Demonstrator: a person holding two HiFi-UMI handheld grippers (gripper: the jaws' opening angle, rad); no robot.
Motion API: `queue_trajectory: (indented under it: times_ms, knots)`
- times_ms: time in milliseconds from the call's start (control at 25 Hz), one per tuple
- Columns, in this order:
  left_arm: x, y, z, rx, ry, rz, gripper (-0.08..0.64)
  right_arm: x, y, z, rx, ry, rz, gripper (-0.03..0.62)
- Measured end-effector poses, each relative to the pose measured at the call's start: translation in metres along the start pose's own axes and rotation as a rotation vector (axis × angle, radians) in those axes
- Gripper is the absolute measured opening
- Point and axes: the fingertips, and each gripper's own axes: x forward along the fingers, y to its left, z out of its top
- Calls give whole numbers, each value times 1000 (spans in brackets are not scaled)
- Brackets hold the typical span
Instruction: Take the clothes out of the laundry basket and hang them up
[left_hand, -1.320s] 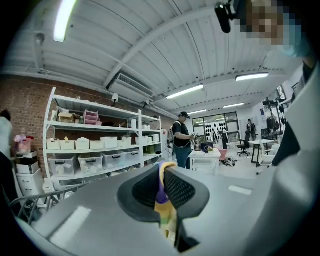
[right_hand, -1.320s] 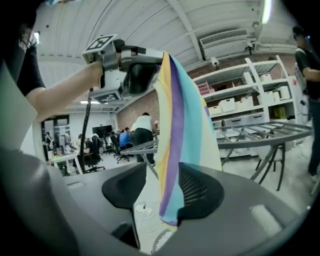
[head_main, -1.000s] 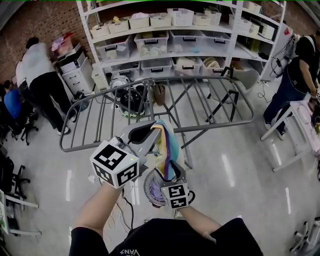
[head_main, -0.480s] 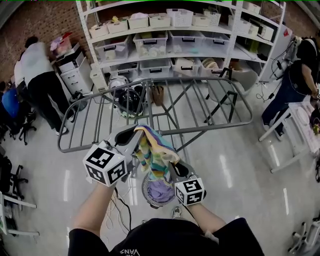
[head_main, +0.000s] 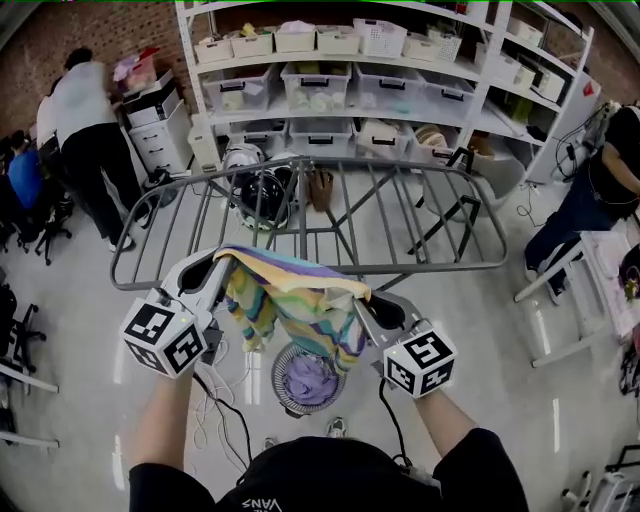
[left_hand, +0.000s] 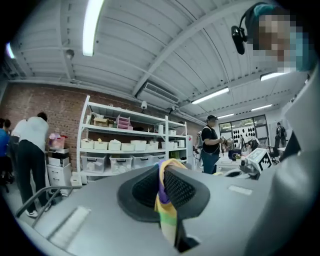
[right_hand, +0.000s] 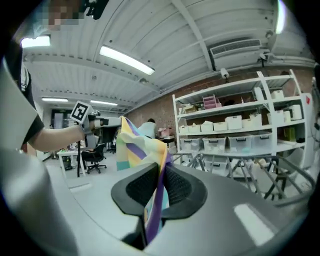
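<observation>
Head view: the striped cloth (head_main: 300, 300) spans the left tool (head_main: 213, 265) and the right tool (head_main: 368, 303), just short of the drying rack (head_main: 300, 200). Left gripper view: jaws clamped on one cloth edge. Right gripper view: jaws closing on the opposite edge, fabric between them. Hold the span taut, lift it over the rack, and drape it evenly.
</observation>
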Motion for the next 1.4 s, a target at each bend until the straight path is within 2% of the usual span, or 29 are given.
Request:
queue_trajectory:
  times_ms: [160,320,680,920,1120,1240,1400]
  knots:
    - [-20,11,25,9,-48,82,9,8,-10,55,-72,-44,72,37]
    - [-35,14,41,25,-97,155,9,19,-18,93,-124,-84,139,37]
    - [-63,50,97,90,-195,202,9,78,-3,188,-252,-140,219,37]
    - [-75,96,149,155,-269,203,9,141,9,258,-294,-146,204,37]
    - [-74,139,198,212,-310,180,9,211,15,326,-305,-157,140,35]
    - [-73,144,206,238,-341,156,11,240,18,342,-327,-163,91,35]
    - [-74,131,205,275,-388,139,11,253,17,354,-354,-209,31,35]
